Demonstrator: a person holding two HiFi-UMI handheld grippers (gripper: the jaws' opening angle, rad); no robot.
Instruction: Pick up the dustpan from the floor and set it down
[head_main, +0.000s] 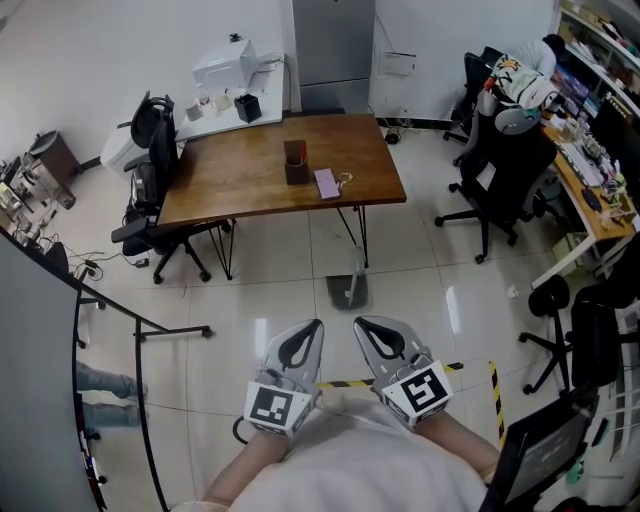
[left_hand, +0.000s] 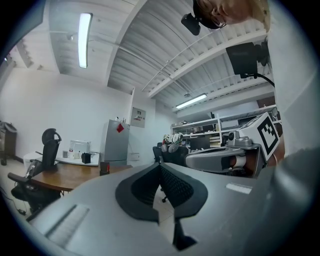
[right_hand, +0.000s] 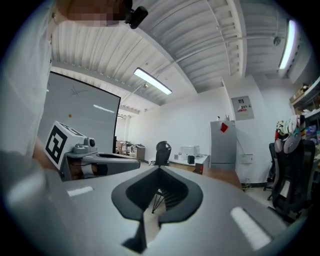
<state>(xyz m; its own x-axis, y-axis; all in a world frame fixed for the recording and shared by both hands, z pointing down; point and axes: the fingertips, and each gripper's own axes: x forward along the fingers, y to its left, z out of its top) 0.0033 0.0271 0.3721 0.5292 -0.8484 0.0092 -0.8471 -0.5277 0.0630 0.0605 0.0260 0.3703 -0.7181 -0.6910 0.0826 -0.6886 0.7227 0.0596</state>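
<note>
Approach seems unstarted; left gripper and right gripper hover lower centre, jaws pressed together, empty; dustpan lies mid-frame; next, reach and open.

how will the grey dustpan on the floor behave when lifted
The dustpan looks like moulded plastic, so it is probably stiff and light. Its handle stands up from the pan, so gripped there it may tilt. On the glossy floor it would likely slide if nudged.
</note>
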